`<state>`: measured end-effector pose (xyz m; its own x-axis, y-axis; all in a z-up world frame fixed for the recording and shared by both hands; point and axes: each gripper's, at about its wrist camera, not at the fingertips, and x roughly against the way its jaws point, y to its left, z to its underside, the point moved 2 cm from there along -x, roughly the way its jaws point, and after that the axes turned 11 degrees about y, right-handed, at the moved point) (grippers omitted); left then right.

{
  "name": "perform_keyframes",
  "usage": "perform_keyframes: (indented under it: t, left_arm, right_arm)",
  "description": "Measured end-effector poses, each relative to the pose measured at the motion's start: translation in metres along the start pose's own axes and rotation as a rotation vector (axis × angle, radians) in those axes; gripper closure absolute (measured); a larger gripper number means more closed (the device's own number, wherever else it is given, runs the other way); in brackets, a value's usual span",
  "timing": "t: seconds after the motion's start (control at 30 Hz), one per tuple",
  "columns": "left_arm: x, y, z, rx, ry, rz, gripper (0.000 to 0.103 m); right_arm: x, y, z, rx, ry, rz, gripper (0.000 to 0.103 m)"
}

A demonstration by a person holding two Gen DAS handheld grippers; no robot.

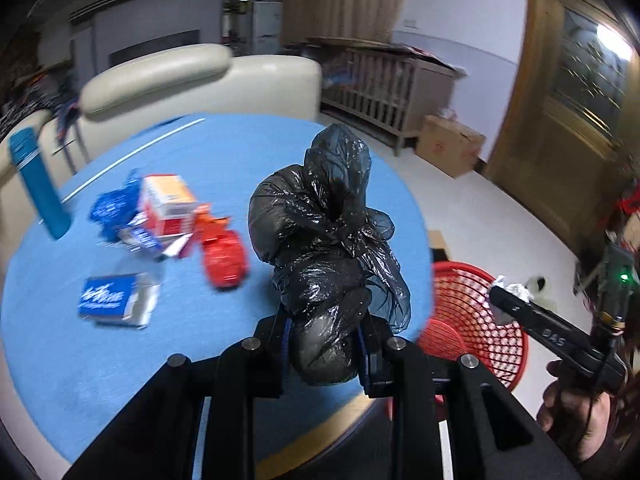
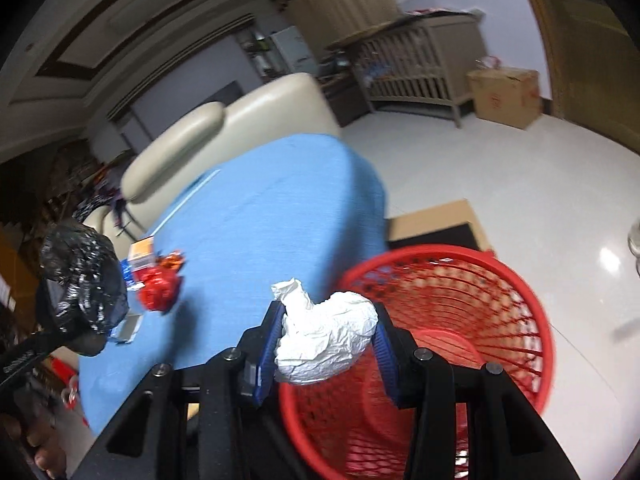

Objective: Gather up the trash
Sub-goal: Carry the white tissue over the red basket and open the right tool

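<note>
Your left gripper [image 1: 324, 344] is clamped on a crumpled black plastic bag [image 1: 320, 240] over the blue table [image 1: 224, 168], your right gripper [image 2: 326, 344] pinches a wad of white paper [image 2: 324, 340] seemingly above the red basket [image 2: 460, 280].

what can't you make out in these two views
- Basket bottom: right wrist view, behind the white wad and tongs frame.
- Box lettering: left wrist view, motion blur.
- Bag contents: both views, opaque black plastic.
- Table near edge: left wrist view, behind the tongs frame.
</note>
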<state>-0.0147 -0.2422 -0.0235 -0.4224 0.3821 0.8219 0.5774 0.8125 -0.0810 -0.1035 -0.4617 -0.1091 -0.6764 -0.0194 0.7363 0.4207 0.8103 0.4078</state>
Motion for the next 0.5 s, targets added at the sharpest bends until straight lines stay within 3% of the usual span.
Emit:
perform_keyframes:
  t: [0.23,0.5]
  left_arm:
    - [-0.021,-0.056,-0.009,-0.105,0.040,0.038,0.075]
    - [-0.039,-0.090,-0.011,-0.201,0.079,0.081,0.075]
  right_arm:
    - [-0.008,-0.042,0.008,-0.074,0.024,0.035,0.057]
    - [-0.011,-0.074,0.015,-0.138,0.043,0.054,0.055]
